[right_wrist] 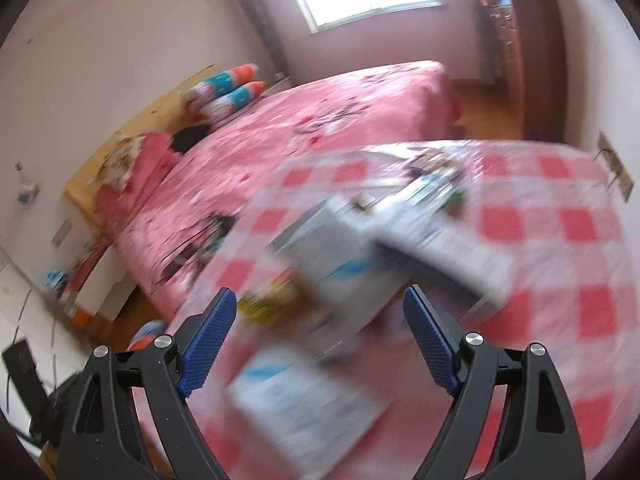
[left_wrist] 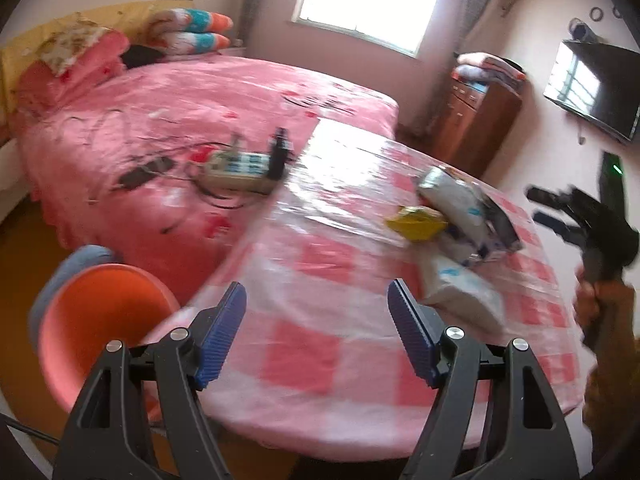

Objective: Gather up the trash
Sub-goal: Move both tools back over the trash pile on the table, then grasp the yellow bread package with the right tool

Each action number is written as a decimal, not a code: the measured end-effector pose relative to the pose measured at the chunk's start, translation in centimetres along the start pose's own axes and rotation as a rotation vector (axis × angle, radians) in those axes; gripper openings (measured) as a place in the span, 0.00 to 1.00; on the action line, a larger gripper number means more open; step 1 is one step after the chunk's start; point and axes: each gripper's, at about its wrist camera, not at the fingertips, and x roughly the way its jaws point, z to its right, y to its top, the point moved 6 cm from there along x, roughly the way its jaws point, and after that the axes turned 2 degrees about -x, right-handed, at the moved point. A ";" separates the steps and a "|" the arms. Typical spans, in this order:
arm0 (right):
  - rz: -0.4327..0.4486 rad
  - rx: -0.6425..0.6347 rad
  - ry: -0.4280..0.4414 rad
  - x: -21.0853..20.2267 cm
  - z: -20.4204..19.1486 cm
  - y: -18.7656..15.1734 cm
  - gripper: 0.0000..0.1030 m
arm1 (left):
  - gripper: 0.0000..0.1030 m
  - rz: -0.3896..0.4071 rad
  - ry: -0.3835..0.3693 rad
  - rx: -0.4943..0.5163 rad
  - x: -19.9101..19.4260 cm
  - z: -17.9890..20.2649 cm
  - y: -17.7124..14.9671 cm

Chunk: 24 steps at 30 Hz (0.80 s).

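Right wrist view: the wrapper pile (right_wrist: 340,264) lies straight ahead of the right gripper (right_wrist: 320,344) mid-surface, fingers spread, empty; the left gripper (left_wrist: 316,336), also agape, sits farther off.

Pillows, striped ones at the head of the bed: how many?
2, stacked by the headboard near the window: upper pillow, lower pillow. Others may be hidden behind the pink bedding.

Left gripper (left_wrist: 316,312) jaws wide apart, right gripper (right_wrist: 320,318) jaws wide apart, both angled downward, empty
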 end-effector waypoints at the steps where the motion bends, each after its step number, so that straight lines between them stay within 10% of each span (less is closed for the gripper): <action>1: 0.002 0.001 -0.024 0.5 1.1 0.9 0.82 | 0.72 -0.013 -0.018 0.008 0.7 1.2 -0.1; 6: -0.024 -0.028 -0.094 4.1 6.3 5.5 0.67 | 0.72 -0.077 -0.101 0.062 4.1 6.5 -0.9; 24: -0.243 -0.290 -0.112 22.3 10.7 11.9 0.65 | 0.72 -0.162 -0.253 0.082 10.7 11.6 -1.2</action>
